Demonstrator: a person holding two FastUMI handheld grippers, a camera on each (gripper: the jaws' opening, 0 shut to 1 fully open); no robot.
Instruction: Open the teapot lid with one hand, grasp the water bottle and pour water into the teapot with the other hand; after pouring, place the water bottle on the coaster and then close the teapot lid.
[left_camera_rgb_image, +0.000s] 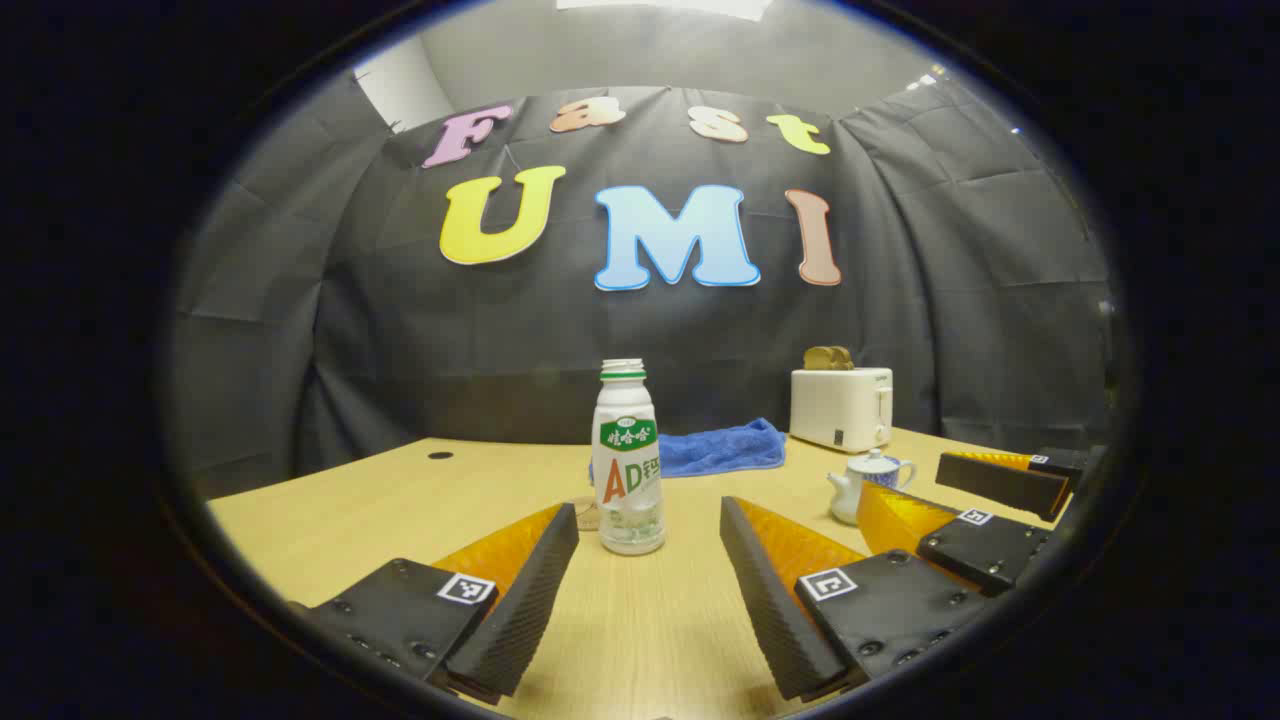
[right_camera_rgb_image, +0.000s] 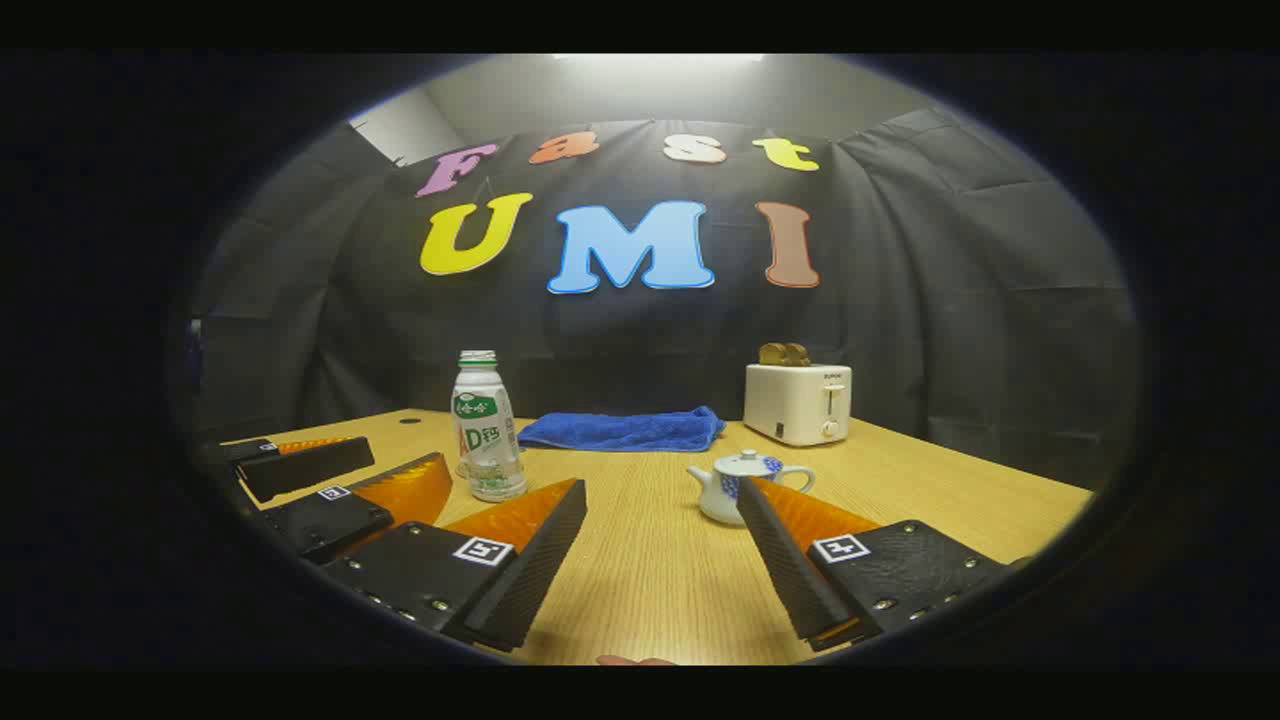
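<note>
While both hand-held grippers hovered low over the tabletop (left_camera_rgb_image: 330, 505), no step was complete. My left hand-held gripper (left_camera_rgb_image: 648, 590) was spread, holding nothing, with the bottle (left_camera_rgb_image: 627, 462) standing just ahead. My right hand-held gripper (right_camera_rgb_image: 662, 560) was likewise spread, the teapot (right_camera_rgb_image: 742, 485) ahead with its lid (right_camera_rgb_image: 745, 461) on. Lifting the lid, pouring, setting the bottle on the coaster (left_camera_rgb_image: 588, 513) and closing all remained.

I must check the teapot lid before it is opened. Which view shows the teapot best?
The right gripper view: the teapot stands almost whole, lid on, only its handle side cut by the right claw. In the left gripper view the teapot is farther to the side, partly behind the right claw's finger.
</note>
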